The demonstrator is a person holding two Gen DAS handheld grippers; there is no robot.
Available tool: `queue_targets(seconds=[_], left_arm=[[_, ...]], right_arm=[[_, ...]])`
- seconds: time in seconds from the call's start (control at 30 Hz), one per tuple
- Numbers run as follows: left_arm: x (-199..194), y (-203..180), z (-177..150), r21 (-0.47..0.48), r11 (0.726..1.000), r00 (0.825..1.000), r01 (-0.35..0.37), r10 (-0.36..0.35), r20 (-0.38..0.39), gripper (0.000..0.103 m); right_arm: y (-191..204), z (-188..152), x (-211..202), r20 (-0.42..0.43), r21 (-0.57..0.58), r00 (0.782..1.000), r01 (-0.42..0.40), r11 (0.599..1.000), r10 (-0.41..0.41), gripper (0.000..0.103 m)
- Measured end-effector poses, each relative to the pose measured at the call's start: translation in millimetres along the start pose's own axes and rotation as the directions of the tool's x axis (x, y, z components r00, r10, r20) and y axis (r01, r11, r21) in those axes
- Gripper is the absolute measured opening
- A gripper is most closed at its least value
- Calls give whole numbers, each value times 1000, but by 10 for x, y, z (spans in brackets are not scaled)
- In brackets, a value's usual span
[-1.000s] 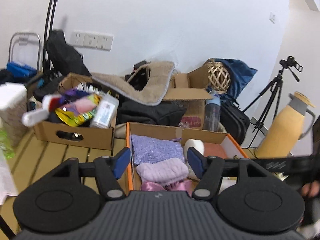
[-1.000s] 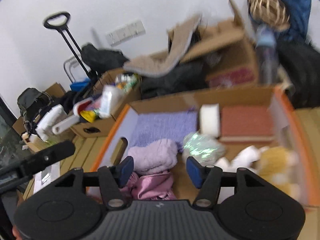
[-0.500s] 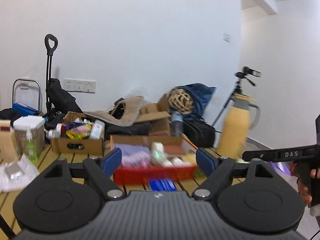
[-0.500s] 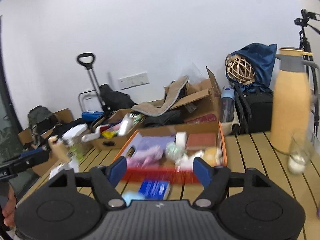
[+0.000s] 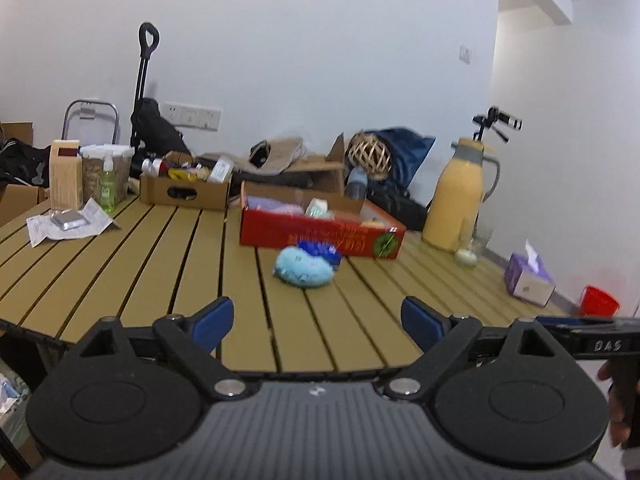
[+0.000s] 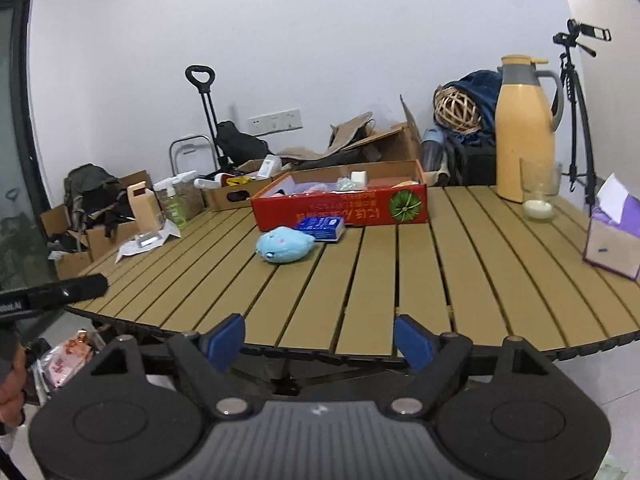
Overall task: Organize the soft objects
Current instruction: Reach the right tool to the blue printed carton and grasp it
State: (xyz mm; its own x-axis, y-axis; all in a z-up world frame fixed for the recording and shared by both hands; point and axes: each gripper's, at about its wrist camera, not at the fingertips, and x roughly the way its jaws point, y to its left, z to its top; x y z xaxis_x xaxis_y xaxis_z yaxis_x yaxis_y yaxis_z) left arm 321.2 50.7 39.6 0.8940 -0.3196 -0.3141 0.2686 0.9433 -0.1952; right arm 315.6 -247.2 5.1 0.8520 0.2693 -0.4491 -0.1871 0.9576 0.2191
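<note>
A light blue plush toy (image 5: 303, 268) lies on the slatted wooden table (image 5: 160, 280), just in front of a red cardboard box (image 5: 320, 236) that holds purple cloths and other soft items. The toy also shows in the right wrist view (image 6: 285, 245), with the red box (image 6: 340, 208) behind it. A blue packet (image 6: 320, 227) lies between toy and box. My left gripper (image 5: 317, 320) is open and empty, held back over the table's near edge. My right gripper (image 6: 317, 340) is open and empty, just off the table's near edge.
A yellow thermos (image 6: 524, 136) and a glass (image 6: 538, 194) stand at the right. A purple tissue box (image 6: 614, 236) sits near the right edge. A brown cardboard box of clutter (image 5: 186, 190), a bottle and papers (image 5: 68, 224) stand at the left.
Both grippers have pulled far back from above the red box to the table's near edge and opened wider. The blue plush toy and blue packet now show in front of the box.
</note>
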Motion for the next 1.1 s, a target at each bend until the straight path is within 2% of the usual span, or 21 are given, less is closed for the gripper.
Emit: queue_targets(seconds=[0.1,0.23,0.4,0.5,0.57,0.7,0.8,0.87,0.97,1.07,1.1], left_arm=[[24,-14,4,6,1000,1000,0,0,5,92],[230,29,-46,-17,1000,999,8,-8,-34,92],[703,106,-67,-41,999,995,18,-22,-100,88],[1109,173,69,-77,995,990,69,-78,-116,80],[1447,208,193,-99,990,985,103,-115,-127,75],[2274,233,541,-87,991,981,102,-115,-156,66],[2976,308,716,-119,989,968,86,-111,-226,57],[3420,376,735,-164,985,955,62,-106,-277,52],[3801,503,590,-249,967,927,46,-135,-351,37],[3870,606,549,-293,954,928,64,-165,-334,34],[3883,631,558,-304,950,928,67,-171,-331,32]], right_arm=[[50,-31,12,2,6,1000,-23,1000,23,81],[74,-93,149,-21,19,999,-32,999,32,81],[-40,-84,491,-63,61,997,-40,997,43,80],[-143,47,791,-78,80,996,-40,996,47,79],[-218,188,1064,-86,79,995,-49,996,56,71],[-409,568,1779,-98,124,991,-78,989,90,59],[-545,870,2399,-107,161,986,-107,981,125,51],[-636,1020,2827,-131,218,983,-98,971,128,42],[-747,1107,3373,-132,302,981,-97,948,142,33],[-759,1015,3666,-177,353,967,-112,929,184,23],[-757,994,3696,-171,359,969,-110,927,181,23]])
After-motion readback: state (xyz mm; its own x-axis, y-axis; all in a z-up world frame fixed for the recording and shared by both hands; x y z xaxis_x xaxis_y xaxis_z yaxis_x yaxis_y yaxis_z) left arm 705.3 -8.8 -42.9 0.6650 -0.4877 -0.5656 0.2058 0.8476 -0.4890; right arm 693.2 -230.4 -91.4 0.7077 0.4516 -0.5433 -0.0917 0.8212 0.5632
